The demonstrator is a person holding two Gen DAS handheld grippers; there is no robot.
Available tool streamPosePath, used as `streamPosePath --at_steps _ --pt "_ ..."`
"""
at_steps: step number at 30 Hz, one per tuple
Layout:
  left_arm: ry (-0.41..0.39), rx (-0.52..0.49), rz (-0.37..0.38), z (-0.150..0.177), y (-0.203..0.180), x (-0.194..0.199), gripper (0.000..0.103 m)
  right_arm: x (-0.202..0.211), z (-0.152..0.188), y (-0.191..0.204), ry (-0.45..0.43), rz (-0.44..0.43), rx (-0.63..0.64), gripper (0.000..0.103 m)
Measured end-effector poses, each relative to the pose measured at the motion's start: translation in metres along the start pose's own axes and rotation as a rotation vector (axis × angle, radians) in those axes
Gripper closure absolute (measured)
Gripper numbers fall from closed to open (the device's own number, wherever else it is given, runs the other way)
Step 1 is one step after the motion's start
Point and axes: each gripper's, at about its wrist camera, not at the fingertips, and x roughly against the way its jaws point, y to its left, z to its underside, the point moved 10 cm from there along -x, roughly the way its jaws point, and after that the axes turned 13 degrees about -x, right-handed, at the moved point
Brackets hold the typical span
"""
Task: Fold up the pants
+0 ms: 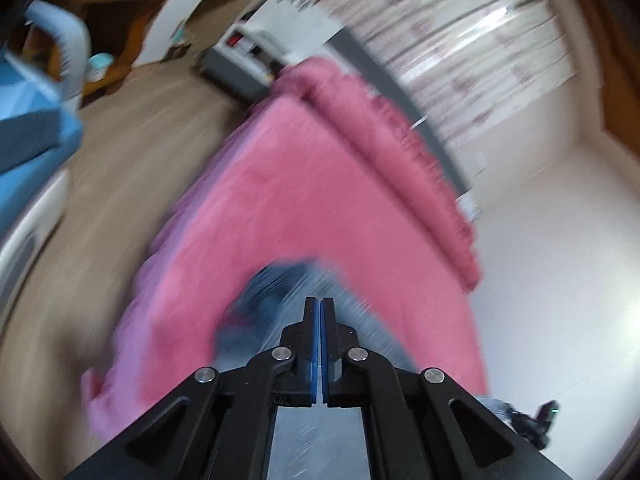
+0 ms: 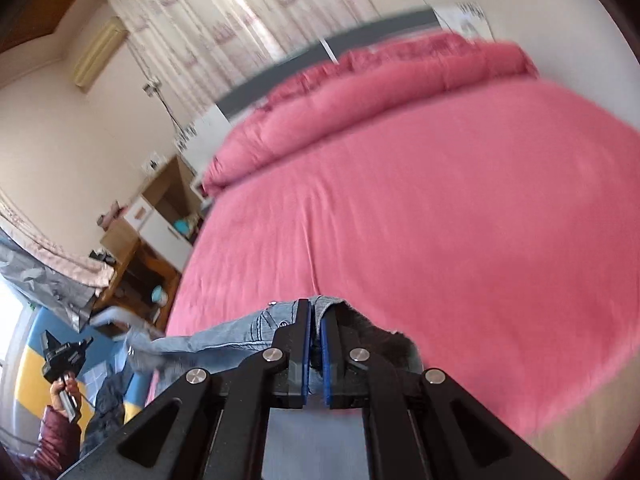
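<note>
Item: one pair of light blue denim pants (image 2: 240, 334), lifted clear of a wide bed under a pink fabric cover (image 2: 440, 220), hanging over the bed's near edge. Right gripper (image 2: 315, 320), black linkage with blue pads: clenched on a fold of the denim at the waist end, a metal rivet and pocket stitching showing just beside the pads. Left gripper (image 1: 321, 312), same make: pads pressed flat together; blurred denim (image 1: 272, 300) lies directly beyond its tips, but whether any cloth is pinched there cannot be told. In the right wrist view this left gripper appears at lower left in a person's hand (image 2: 64, 390) with a dark red sleeve, the denim stretching toward it. A rolled pink quilt (image 2: 360, 92) lies along the far edge of the bed. Progress, as judged: very early. The pants are only picked up and being spread; no fold is made. Remaining: lay flat on the bed, bring leg onto leg, fold lengthwise, tidy.
</note>
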Motion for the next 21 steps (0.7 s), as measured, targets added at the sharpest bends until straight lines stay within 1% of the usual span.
streamPosePath --at_steps 1,3,4,5,6,7,8,9,10,11,13,15,16,17,18,19,21 --pt "0.04 0.017 -0.009 0.013 0.008 -0.007 0.103 0.0 0.012 -0.008 0.013 0.01 -0.018 0.099" --pt "0.081 0.042 -0.033 0.028 0.017 -0.017 0.103 -0.002 0.038 -0.03 0.04 0.013 -0.086 0.099" --pt "0.12 0.077 -0.038 0.035 0.022 -0.025 0.102 -0.004 0.046 -0.039 0.044 0.019 -0.114 0.099" --pt "0.145 0.102 -0.024 0.038 0.023 -0.033 0.099 -0.006 0.049 -0.042 0.047 0.018 -0.129 0.099" --pt "0.159 0.114 -0.023 0.036 0.022 -0.042 0.085 -0.008 0.052 -0.046 0.049 0.015 -0.15 0.099" --pt "0.169 0.113 -0.037 0.031 0.02 -0.051 0.061 -0.01 0.053 -0.046 0.051 0.017 -0.154 0.099" --pt "0.177 0.112 -0.037 0.027 0.017 -0.058 0.047 -0.013 0.053 -0.045 0.057 0.027 -0.145 0.099" --pt "0.195 0.111 -0.019 0.017 0.009 -0.071 0.029 -0.014 0.054 -0.044 0.061 0.032 -0.139 0.099" --pt "0.214 0.101 -0.002 0.008 0.001 -0.084 0.027 -0.016 0.052 -0.042 0.064 0.038 -0.13 0.099" --pt "0.227 0.084 -0.001 0.001 -0.005 -0.094 0.027 -0.016 0.052 -0.039 0.063 0.043 -0.122 0.099" --pt "0.273 0.007 -0.012 -0.019 -0.019 -0.125 0.026 -0.019 0.05 -0.038 0.064 0.051 -0.116 0.099" --pt "0.311 -0.035 -0.035 -0.035 -0.028 -0.154 0.026 -0.023 0.053 -0.041 0.073 0.063 -0.125 0.099" --pt "0.338 -0.07 -0.026 -0.041 -0.036 -0.172 0.026 -0.023 0.054 -0.046 0.078 0.071 -0.13 0.099" --pt "0.369 -0.099 -0.014 -0.042 -0.042 -0.185 0.026 -0.023 0.057 -0.051 0.082 0.078 -0.138 0.099" --pt "0.426 -0.142 -0.009 -0.044 -0.05 -0.208 0.025 -0.026 0.058 -0.055 0.09 0.087 -0.152 0.099" --pt "0.465 -0.178 -0.004 -0.043 -0.055 -0.222 0.022 -0.027 0.059 -0.057 0.094 0.095 -0.159 0.099" --pt "0.551 -0.233 -0.015 -0.04 -0.061 -0.253 0.02 -0.031 0.058 -0.064 0.102 0.12 -0.179 0.099"
